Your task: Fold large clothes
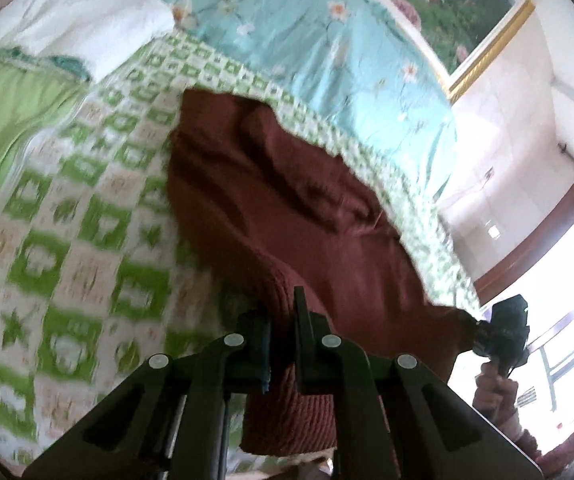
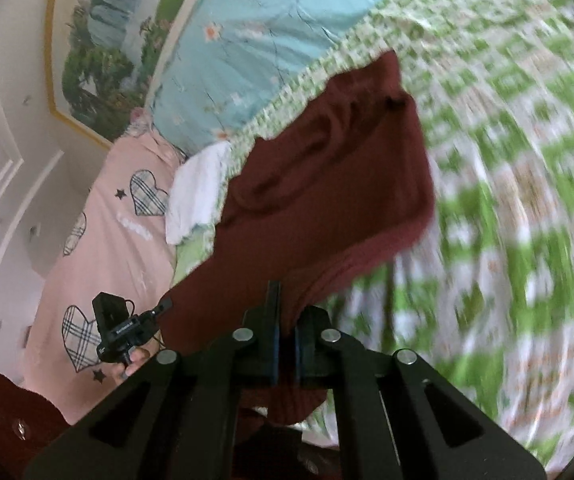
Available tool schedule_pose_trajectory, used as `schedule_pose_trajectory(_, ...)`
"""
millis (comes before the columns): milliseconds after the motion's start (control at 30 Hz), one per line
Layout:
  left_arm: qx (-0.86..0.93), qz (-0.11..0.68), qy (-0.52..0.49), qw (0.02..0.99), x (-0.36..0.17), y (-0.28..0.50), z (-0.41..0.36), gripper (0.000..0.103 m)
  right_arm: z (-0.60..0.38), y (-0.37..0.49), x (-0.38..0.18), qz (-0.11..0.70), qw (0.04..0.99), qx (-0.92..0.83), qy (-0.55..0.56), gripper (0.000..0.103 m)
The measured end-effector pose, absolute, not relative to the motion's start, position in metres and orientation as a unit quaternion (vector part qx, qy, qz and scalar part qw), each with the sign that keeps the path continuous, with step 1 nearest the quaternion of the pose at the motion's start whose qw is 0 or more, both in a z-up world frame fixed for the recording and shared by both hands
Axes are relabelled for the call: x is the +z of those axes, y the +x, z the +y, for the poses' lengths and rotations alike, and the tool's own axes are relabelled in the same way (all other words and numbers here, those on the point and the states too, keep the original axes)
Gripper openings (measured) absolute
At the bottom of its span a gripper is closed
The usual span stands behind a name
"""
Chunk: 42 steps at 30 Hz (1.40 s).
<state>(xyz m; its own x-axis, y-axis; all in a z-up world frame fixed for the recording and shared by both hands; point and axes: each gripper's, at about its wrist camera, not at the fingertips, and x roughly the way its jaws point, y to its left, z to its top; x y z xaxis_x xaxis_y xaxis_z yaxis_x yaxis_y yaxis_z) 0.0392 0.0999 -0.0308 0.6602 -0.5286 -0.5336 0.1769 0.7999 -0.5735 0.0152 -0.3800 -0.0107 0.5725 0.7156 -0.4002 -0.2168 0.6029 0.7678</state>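
Note:
A dark red knitted garment point(image 1: 287, 208) is held up over the bed, stretched between both grippers. My left gripper point(image 1: 283, 320) is shut on its ribbed hem. My right gripper point(image 2: 287, 328) is shut on another corner of the same garment point(image 2: 327, 168). In the left wrist view the right gripper point(image 1: 503, 332) shows at the lower right, gripping the garment's far corner. In the right wrist view the left gripper point(image 2: 127, 328) shows at the lower left on the other corner. The far part of the garment hangs down toward the bedspread.
The bed has a green and white checked bedspread point(image 1: 67, 220). A light blue flowered quilt point(image 1: 307, 40) and a white pillow point(image 1: 79, 16) lie at the far side. A pink heart-print cover point(image 2: 99, 240) lies left. A framed picture point(image 1: 467, 8) hangs on the wall.

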Motion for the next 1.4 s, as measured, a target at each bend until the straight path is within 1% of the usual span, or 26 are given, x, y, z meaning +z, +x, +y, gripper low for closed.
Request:
schedule_pose_trajectory(133, -0.203, 0.329, -0.251, 0.888, -0.006, 0.070, 0.100, 0.007, -0.377, 0.049, 0.014, 0.332, 0.836, 0.275, 0.339, 0.005)
schedule_pose_trajectory(267, -0.198, 0.302, -0.245, 0.900, 0.022, 0.117, 0.099, 0.007, -0.383, 0.095, 0.034, 0.313, 0.853, 0.255, 0.330, 0.005)
schedule_pose_trajectory(433, -0.166, 0.302, -0.241, 0.907, 0.034, 0.196, 0.093, 0.007, -0.386, 0.178, 0.044, 0.317, 0.871, 0.201, 0.316, 0.005)
schedule_pose_trajectory(533, -0.143, 0.315, -0.240, 0.907, 0.029, 0.248, 0.089, 0.006, -0.387, 0.230, 0.037, 0.330, 0.872, 0.175, 0.315, 0.005)
schedule_pose_trajectory(633, -0.117, 0.338, -0.242, 0.902, 0.009, 0.299, 0.089, 0.007, -0.388, 0.271, 0.022, 0.349, 0.870, 0.153, 0.314, 0.005)
schedule_pose_trajectory(833, -0.091, 0.381, -0.245, 0.887, -0.038, 0.352, 0.093, 0.007, -0.380, 0.323, -0.021, 0.407, 0.857, 0.122, 0.292, 0.005)
schedule_pose_trajectory(933, -0.089, 0.400, -0.247, 0.878, -0.060, 0.362, 0.094, 0.008, -0.376, 0.327, -0.037, 0.427, 0.847, 0.118, 0.292, 0.006)
schedule_pose_trajectory(1000, -0.093, 0.403, -0.253, 0.874, -0.063, 0.359, 0.096, 0.012, -0.377, 0.322, -0.041, 0.430, 0.844, 0.118, 0.298, 0.006)
schedule_pose_trajectory(1067, -0.099, 0.401, -0.257, 0.873, -0.059, 0.349, 0.097, 0.012, -0.381, 0.311, -0.036, 0.425, 0.846, 0.115, 0.301, 0.010)
schedule_pose_trajectory(1100, -0.100, 0.400, -0.256, 0.874, -0.054, 0.340, 0.097, 0.016, -0.383, 0.303, -0.030, 0.418, 0.850, 0.111, 0.300, 0.012)
schedule_pose_trajectory(1167, -0.113, 0.389, -0.250, 0.880, -0.041, 0.317, 0.090, 0.018, -0.384, 0.280, -0.012, 0.391, 0.866, 0.110, 0.292, 0.013)
schedule_pose_trajectory(1233, -0.148, 0.382, -0.234, 0.882, -0.029, 0.296, 0.070, 0.021, -0.371, 0.257, 0.005, 0.367, 0.879, 0.139, 0.272, 0.014)
schedule_pose_trajectory(1267, -0.164, 0.384, -0.224, 0.881, -0.025, 0.288, 0.059, 0.024, -0.360, 0.250, 0.010, 0.364, 0.879, 0.166, 0.257, 0.014)
schedule_pose_trajectory(1400, -0.239, 0.426, -0.165, 0.857, -0.033, 0.284, -0.006, 0.027, -0.296, 0.240, 0.005, 0.416, 0.853, 0.270, 0.160, 0.014)
